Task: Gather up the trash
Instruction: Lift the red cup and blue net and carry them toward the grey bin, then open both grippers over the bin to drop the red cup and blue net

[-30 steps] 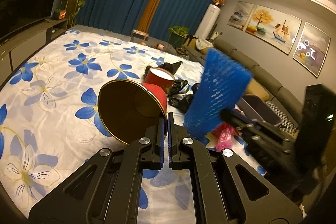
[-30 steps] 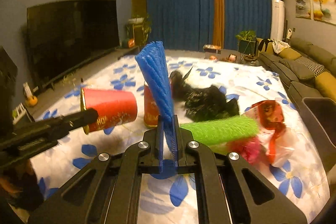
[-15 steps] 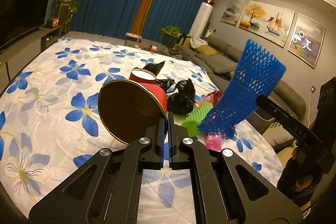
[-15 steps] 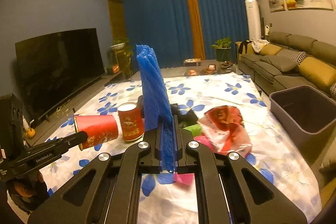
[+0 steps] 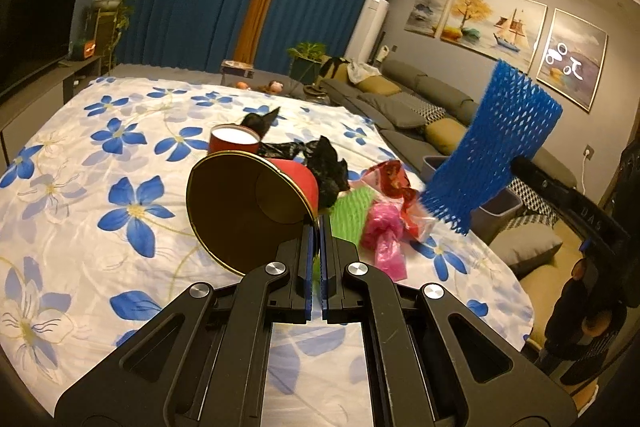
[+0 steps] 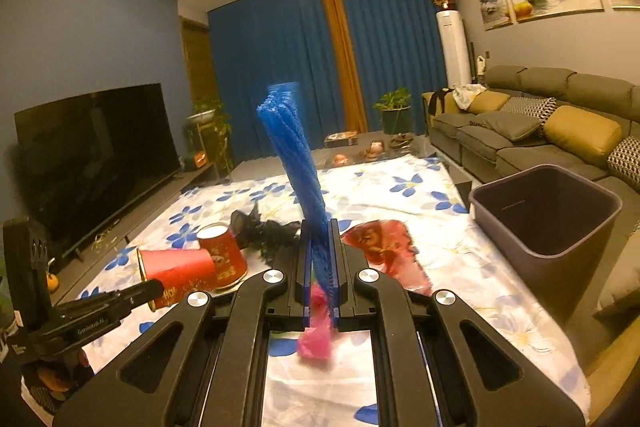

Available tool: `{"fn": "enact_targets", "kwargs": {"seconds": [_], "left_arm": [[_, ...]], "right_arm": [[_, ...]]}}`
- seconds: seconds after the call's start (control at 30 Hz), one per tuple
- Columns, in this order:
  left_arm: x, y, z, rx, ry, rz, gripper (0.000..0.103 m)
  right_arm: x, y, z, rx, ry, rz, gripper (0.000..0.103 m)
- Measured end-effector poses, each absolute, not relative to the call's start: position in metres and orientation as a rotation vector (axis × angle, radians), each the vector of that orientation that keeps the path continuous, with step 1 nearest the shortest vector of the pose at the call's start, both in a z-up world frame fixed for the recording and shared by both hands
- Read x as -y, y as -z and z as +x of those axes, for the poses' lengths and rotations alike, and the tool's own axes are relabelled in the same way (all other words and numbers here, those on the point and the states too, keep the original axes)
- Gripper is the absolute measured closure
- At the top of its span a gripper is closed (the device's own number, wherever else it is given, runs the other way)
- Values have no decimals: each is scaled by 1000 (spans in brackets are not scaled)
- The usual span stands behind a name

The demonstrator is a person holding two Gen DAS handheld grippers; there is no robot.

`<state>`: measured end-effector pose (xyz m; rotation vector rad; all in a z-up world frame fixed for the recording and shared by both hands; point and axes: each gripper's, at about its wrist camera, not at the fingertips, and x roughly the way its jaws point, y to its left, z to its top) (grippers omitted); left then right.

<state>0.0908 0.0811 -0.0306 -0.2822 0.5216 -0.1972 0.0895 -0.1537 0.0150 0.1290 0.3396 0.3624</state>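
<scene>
My left gripper is shut on the rim of a red paper cup, which lies sideways in the air with its gold inside facing the camera. In the right wrist view the same cup hangs at the lower left from the left gripper. My right gripper is shut on a blue foam net sleeve that stands up from the jaws. From the left wrist the sleeve hangs high at the right. A grey bin stands open to the right of the flowered sheet.
On the sheet lie a standing red can, a crumpled black bag, a red wrapper, a pink bag and a green foam net. A sofa runs behind the bin; a television is at the left.
The right gripper has carried the blue sleeve up and to the right, and the grey bin has come into its view. The left gripper has drifted slightly with the cup still held.
</scene>
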Motion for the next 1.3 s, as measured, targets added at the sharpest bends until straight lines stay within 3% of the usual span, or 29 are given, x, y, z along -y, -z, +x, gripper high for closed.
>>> {"fn": "enact_targets", "kwargs": {"seconds": [0.73,1.3], "left_arm": [[-26,11,120,-502,293,-212,102],[95,-49,193,-408,514,-123,102]], "right_arm": [[204,-19,101,-299,-250,150,95],[280,-29,142,-259,-77,163,95]]}}
